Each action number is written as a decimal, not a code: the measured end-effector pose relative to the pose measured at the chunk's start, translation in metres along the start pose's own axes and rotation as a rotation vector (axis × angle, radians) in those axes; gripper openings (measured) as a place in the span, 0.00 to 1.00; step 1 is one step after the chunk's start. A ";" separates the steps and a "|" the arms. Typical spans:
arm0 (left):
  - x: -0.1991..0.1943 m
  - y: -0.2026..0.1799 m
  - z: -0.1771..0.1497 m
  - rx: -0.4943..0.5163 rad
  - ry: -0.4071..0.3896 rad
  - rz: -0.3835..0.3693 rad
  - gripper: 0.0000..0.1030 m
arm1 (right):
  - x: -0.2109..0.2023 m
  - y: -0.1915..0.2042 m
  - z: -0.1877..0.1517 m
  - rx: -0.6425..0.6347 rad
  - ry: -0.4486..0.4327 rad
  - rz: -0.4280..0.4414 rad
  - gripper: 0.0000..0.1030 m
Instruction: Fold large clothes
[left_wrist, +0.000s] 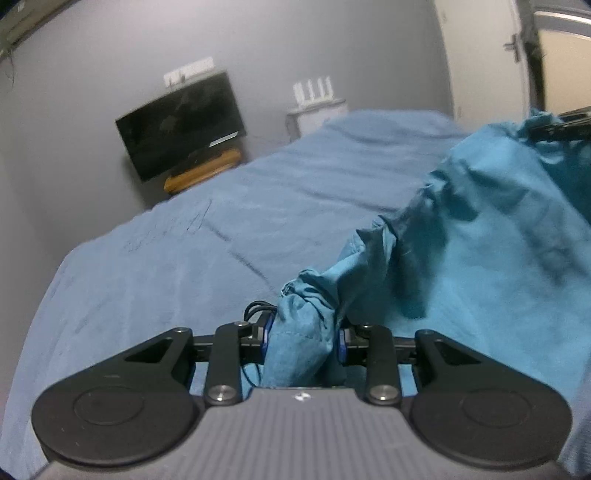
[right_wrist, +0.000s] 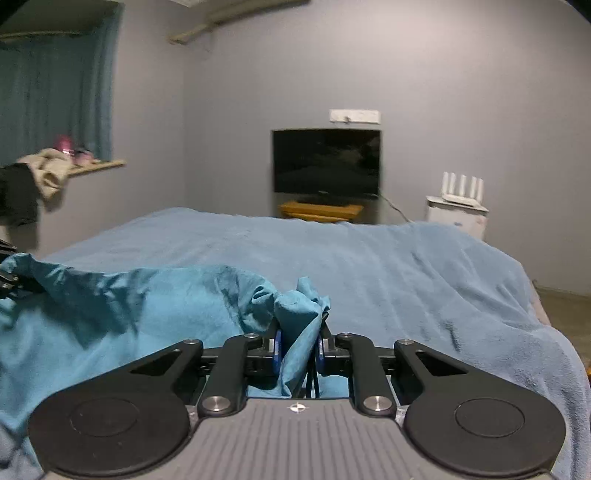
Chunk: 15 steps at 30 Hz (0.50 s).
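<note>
Garment (right_wrist: 110, 306): on the bed (right_wrist: 406, 266), stretched between both grippers.
Left gripper (left_wrist: 304, 338): clamps one bunched end of it.
Right gripper (right_wrist: 299, 345): clamps the other end.
Television (right_wrist: 327, 160): against the wall beyond the bed, on a stand (right_wrist: 319, 211).
Router (right_wrist: 463, 188): right of the television.

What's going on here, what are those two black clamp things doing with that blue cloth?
A person is holding a clamp tool in each hand to fold a large teal garment over a bed. The left gripper is shut on one bunched bit of the cloth, and the right gripper is shut on another. The cloth hangs slack between them, lifted and rumpled, not yet folded flat. A dark television stands against the far wall.
</note>
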<state>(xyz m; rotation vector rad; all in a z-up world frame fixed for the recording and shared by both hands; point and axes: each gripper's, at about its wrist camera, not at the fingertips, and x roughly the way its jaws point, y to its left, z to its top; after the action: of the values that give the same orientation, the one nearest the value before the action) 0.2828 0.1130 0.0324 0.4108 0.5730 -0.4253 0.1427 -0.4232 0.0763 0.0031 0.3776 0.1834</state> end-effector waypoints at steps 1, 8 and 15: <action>0.015 0.005 0.001 -0.009 0.023 0.004 0.28 | 0.015 -0.001 -0.002 0.007 0.009 -0.019 0.18; 0.082 0.034 -0.015 -0.022 0.152 0.037 0.61 | 0.117 0.014 -0.031 -0.102 0.143 -0.127 0.20; 0.040 0.063 -0.048 -0.218 0.097 0.058 0.81 | 0.132 -0.018 -0.037 0.078 0.144 -0.095 0.58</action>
<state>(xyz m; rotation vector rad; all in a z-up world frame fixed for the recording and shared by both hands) 0.3237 0.1779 -0.0123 0.2388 0.6923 -0.2846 0.2522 -0.4182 -0.0073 0.0490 0.5272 0.0745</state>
